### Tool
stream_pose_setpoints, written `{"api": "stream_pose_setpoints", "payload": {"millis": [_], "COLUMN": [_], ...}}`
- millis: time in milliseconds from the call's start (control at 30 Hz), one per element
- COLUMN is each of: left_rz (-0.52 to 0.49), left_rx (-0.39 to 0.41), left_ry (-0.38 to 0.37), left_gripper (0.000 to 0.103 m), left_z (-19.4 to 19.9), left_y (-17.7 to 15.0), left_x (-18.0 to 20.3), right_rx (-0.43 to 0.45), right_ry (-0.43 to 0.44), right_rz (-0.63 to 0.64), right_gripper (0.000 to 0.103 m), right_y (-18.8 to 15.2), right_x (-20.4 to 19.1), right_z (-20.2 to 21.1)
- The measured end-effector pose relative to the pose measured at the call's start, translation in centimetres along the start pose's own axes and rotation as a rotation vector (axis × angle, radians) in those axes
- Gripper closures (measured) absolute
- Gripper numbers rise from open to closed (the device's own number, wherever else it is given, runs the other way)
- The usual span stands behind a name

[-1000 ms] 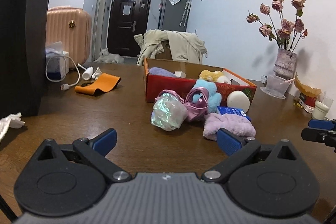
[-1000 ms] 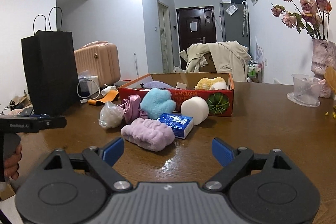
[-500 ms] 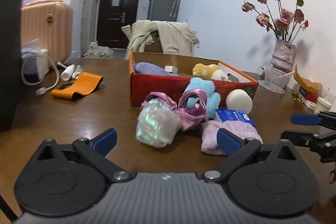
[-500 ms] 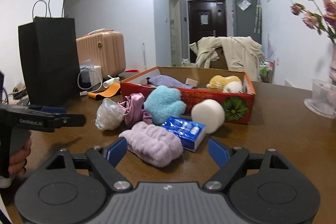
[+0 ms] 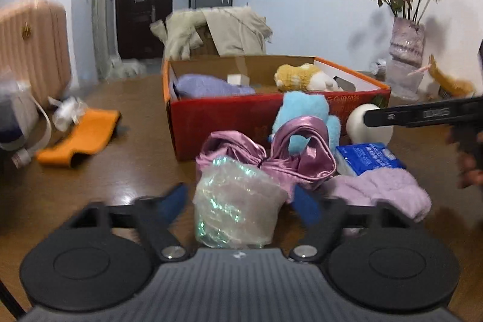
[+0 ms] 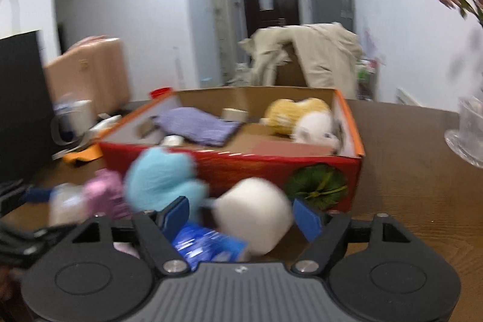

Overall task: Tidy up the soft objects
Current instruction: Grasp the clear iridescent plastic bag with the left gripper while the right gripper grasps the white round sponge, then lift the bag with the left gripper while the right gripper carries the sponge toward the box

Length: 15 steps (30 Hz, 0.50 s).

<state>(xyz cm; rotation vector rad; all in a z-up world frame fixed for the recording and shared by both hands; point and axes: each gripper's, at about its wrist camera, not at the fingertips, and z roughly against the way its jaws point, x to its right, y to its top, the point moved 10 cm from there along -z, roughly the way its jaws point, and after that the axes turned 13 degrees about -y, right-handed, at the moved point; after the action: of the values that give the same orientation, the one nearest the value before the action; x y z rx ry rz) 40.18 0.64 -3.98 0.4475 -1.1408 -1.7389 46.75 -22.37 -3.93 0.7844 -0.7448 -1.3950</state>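
Brown wooden table (image 5: 126,159), soft clutter heaped mid-frame before a red cardboard box (image 5: 229,122). Iridescent plastic pouch (image 5: 235,207) now framed low centre between the left gripper (image 5: 241,201) blades, spread wide, closer than a second ago. White foam ball (image 6: 256,210) likewise looming between the right gripper (image 6: 241,213) blades, also unclenched. Both closing in; likely about to grasp for boxing.

Right wrist view motion-blurred, fluffy light-blue plush toy (image 6: 160,178) smeared, blue printed tissue packet (image 6: 208,243) half hidden behind the gripper body, black paper bag (image 6: 21,98) cut off at left edge.
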Motion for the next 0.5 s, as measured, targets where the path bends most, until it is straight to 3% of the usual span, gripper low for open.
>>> {"api": "stream_pose_setpoints", "payload": {"millis": [33, 67, 100, 200, 500], "left_rz": [0.031, 0.064, 0.092, 0.103, 0.119], "left_rx": [0.000, 0.005, 0.012, 0.010, 0.014], "left_ry": [-0.017, -0.027, -0.035, -0.047, -0.056], "left_gripper": [0.053, 0.055, 0.056, 0.057, 0.058], "left_z": [-0.1, 0.0, 0.0, -0.1, -0.2], "left_y": [-0.1, -0.1, -0.2, -0.2, -0.2], "left_x": [-0.4, -0.8, -1.2, -1.1, -1.2], "right_rx": [-0.009, -0.026, -0.050, -0.065, -0.045], "right_ry": [-0.002, 0.005, 0.022, 0.072, 0.065], "right_rz": [-0.037, -0.077, -0.111, -0.189, -0.192], "right_gripper": [0.036, 0.052, 0.058, 0.062, 0.070], "right_y": [-0.2, -0.5, -0.8, -1.3, -1.3], "right_x": [0.6, 1.2, 1.7, 2.4, 2.5], "right_z": [-0.7, -1.2, -1.7, -2.0, -2.0]}}
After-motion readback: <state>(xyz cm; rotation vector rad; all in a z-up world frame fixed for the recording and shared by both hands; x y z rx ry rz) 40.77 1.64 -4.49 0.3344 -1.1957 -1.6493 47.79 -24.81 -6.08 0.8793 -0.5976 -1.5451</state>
